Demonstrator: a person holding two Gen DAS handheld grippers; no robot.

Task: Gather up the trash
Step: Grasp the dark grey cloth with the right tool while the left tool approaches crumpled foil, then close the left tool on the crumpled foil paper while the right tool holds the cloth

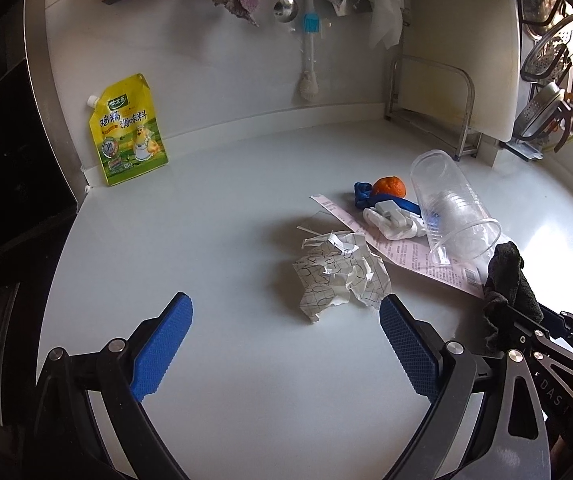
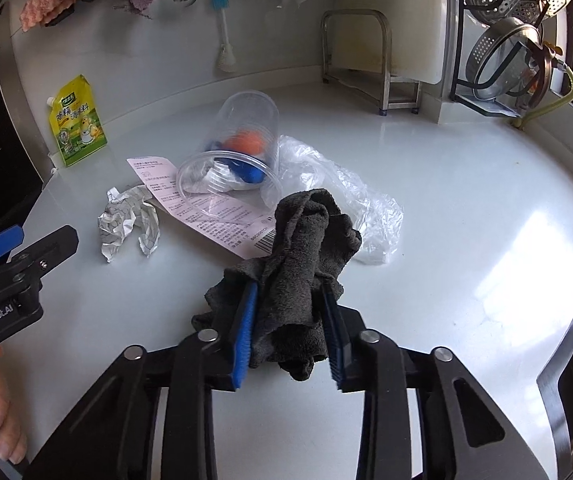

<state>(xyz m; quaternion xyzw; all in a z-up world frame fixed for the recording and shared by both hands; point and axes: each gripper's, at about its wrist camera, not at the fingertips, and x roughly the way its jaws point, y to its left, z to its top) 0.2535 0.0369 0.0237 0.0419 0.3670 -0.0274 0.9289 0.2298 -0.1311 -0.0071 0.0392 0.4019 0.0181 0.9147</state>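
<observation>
Right gripper (image 2: 290,336) clamped on dark cloth (image 2: 306,248); left gripper (image 1: 282,344) open, crumpled paper (image 1: 338,276) at its 1 o'clock.

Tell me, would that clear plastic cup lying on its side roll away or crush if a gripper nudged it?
The cup lies on its side on the smooth counter, so a nudge would probably roll it, likely in a curve since it tapers. Its thin, see-through wall suggests it is light and may buckle under a firm squeeze. The receipt under its rim might slide with it.
</observation>
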